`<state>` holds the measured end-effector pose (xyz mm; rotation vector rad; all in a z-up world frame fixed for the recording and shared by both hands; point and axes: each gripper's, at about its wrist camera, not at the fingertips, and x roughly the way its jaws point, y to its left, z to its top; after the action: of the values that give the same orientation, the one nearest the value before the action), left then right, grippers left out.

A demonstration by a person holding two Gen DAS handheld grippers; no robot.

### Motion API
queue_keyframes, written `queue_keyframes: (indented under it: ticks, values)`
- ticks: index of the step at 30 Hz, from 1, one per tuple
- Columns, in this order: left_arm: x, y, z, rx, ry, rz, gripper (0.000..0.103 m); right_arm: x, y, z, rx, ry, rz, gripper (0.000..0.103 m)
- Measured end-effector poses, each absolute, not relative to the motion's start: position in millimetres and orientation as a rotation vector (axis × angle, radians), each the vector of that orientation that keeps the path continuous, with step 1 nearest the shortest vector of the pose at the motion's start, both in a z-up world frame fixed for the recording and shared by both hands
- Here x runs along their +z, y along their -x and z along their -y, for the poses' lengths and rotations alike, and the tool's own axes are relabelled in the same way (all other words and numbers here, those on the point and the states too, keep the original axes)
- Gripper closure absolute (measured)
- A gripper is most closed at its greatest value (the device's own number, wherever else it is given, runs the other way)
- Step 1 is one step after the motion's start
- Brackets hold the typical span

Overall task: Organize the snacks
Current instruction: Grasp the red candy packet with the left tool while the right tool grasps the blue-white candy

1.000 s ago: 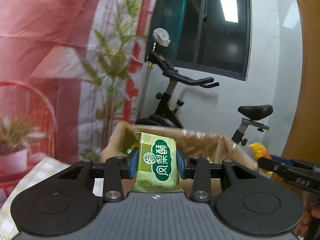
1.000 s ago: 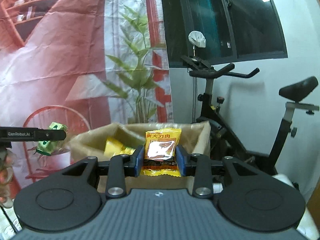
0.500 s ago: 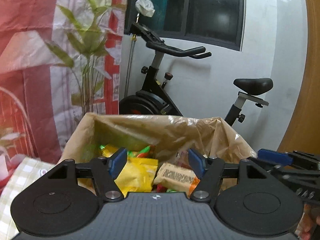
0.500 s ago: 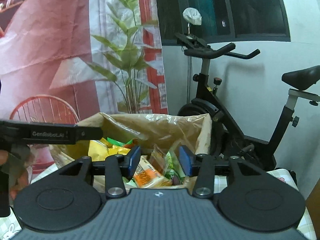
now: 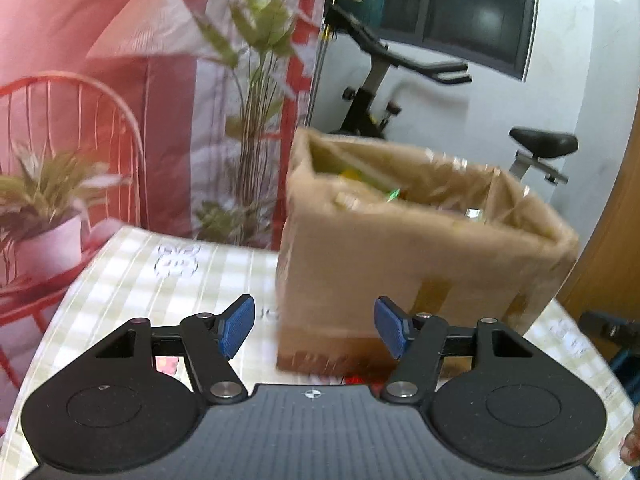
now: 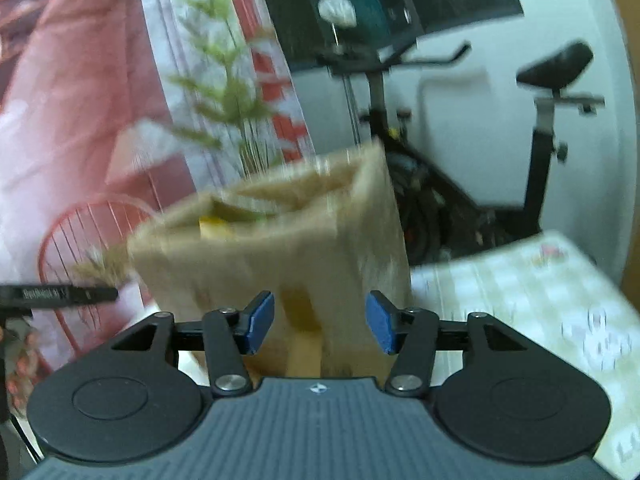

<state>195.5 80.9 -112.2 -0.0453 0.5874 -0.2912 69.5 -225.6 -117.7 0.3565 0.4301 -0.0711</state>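
A brown cardboard box (image 5: pixel 412 264) stands on the checked tablecloth (image 5: pixel 168 280) with several snack packets (image 5: pixel 360 184) showing over its rim. It also shows in the right wrist view (image 6: pixel 272 256), blurred. My left gripper (image 5: pixel 316 330) is open and empty, low in front of the box's near face. My right gripper (image 6: pixel 318 322) is open and empty, close in front of the box. The left gripper's finger (image 6: pixel 60 294) pokes in at the left of the right wrist view.
A small red thing (image 5: pixel 356 380) lies on the cloth at the foot of the box. An exercise bike (image 5: pixel 400 80) stands behind the table. A printed backdrop with a red chair and plants (image 5: pixel 100 120) hangs at the left. The table's far edge (image 6: pixel 520 248) runs right of the box.
One second ago each gripper held a packet over the box. Both opened, dropped their packets into it, then drew back and down, so the box's outer side now faces them.
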Motion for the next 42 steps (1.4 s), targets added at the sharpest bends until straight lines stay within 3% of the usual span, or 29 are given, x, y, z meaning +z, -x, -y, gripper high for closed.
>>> queue_keyframes:
  ticks: [6, 8, 10, 21, 23, 24, 26, 27, 38, 42]
  values:
    - [-142.9, -199.9, -85.3, -0.311, 0.051, -0.640, 0.037, -172.3, -84.7, 190.1, -0.020, -0.312, -0.619, 0.047]
    - [-147.9, -201.8, -88.0, -0.310, 0.073, -0.645, 0.037, -185.9, -95.4, 178.3, -0.001, -0.304, -0.678, 0.041]
    - [-152.8, -204.0, -91.0, -0.307, 0.084, -0.647, 0.037, -195.3, -105.7, 168.6, 0.018, -0.295, -0.715, 0.025]
    - [-179.4, -217.8, -94.6, -0.291, 0.126, -0.709, 0.043, -232.3, -188.3, 128.1, 0.072, -0.212, -0.803, 0.022]
    - [-182.3, -219.0, -92.2, -0.294, 0.132, -0.716, 0.043, -239.3, -194.5, 125.1, 0.074, -0.186, -0.813, 0.022]
    - [-183.8, -220.3, -91.2, -0.297, 0.134, -0.719, 0.043, -240.3, -193.5, 126.0, 0.071, -0.188, -0.800, 0.027]
    - [-186.5, -222.0, -87.2, -0.304, 0.131, -0.726, 0.043, -241.2, -186.1, 131.2, 0.091, -0.210, -0.777, 0.045]
    - [-187.9, -223.0, -85.0, -0.308, 0.128, -0.730, 0.043, -241.6, -180.2, 134.2, 0.099, -0.203, -0.773, 0.048]
    - [-211.7, -242.3, -32.6, -0.357, 0.075, -0.798, 0.043, -241.1, -106.8, 197.4, -0.014, -0.198, -0.710, 0.050]
    - [-224.8, -252.8, -10.4, -0.363, 0.033, -0.831, 0.038, -244.8, -92.5, 211.9, -0.030, -0.266, -0.689, 0.050]
